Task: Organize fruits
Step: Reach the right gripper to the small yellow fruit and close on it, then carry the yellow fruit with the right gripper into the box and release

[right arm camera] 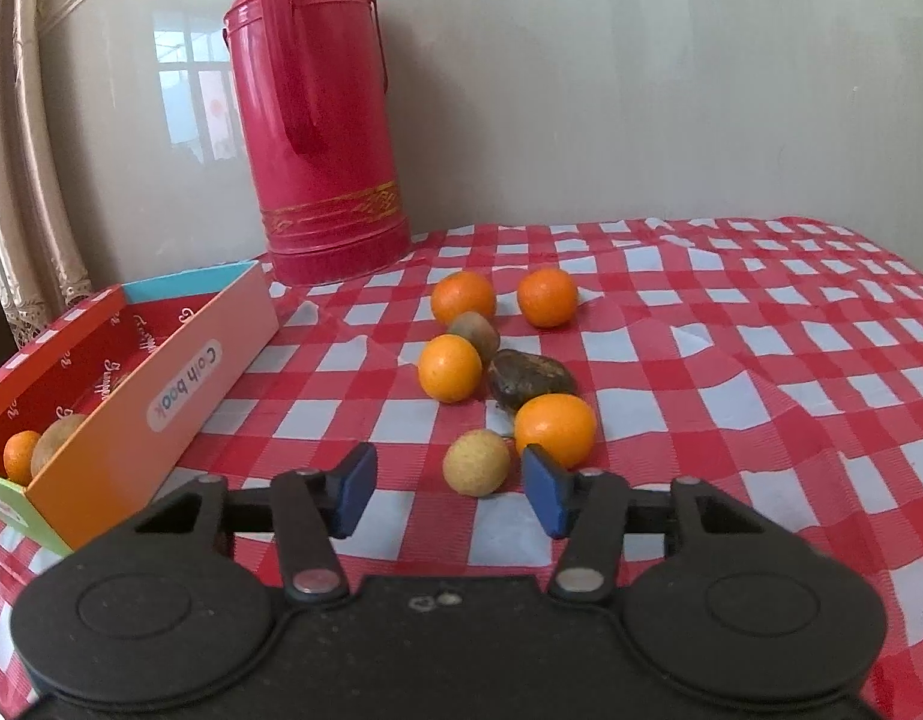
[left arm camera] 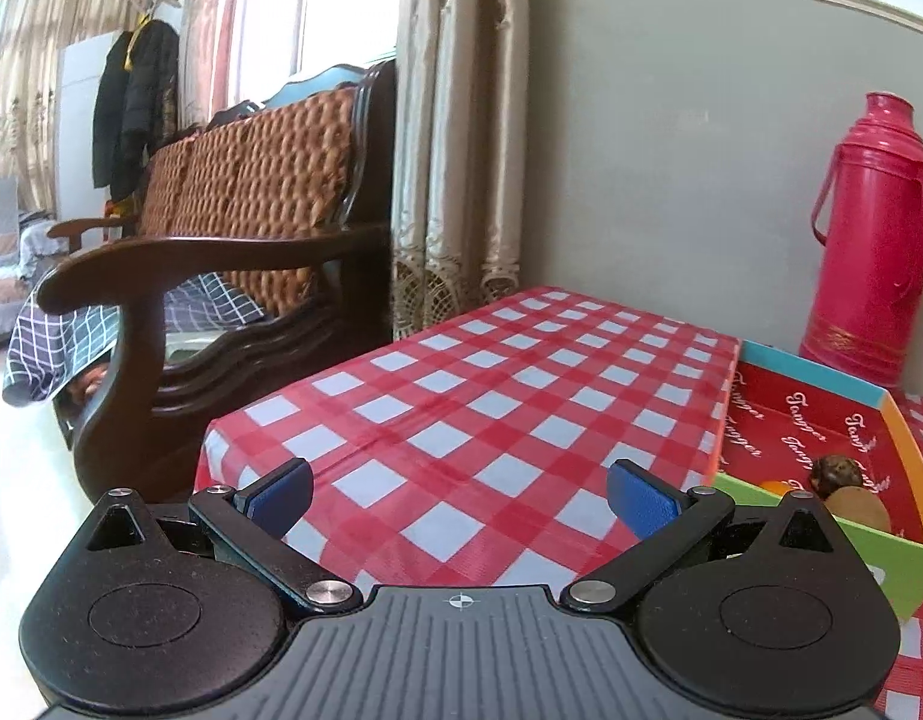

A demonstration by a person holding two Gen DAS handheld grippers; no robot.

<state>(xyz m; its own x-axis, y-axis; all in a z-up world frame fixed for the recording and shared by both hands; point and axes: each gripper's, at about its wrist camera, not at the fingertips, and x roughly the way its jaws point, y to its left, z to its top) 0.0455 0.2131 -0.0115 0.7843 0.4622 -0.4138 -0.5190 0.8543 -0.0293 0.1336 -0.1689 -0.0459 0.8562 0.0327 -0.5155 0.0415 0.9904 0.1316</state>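
Left tool (left arm camera: 458, 495) is spread wide with nothing in it, over the checkered table (left arm camera: 461, 396). Right tool (right arm camera: 449, 489) sits half-released around a tan round fruit (right arm camera: 477, 462), pads not touching it. Oranges (right arm camera: 554, 429) lie just beyond; box (right arm camera: 161, 372) far left.

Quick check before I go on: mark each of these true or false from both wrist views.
1. Four oranges lie loose on the checked tablecloth. True: one is nearest the right gripper.
2. The box is empty. False: it holds an orange and a tan fruit; the left wrist view also shows a dark one.
3. The left gripper has nothing between its fingers. True.
4. The pink thermos lies on its side. False: it stands upright by the wall.
5. The right gripper grips the tan round fruit. False: the fruit lies just ahead, untouched.
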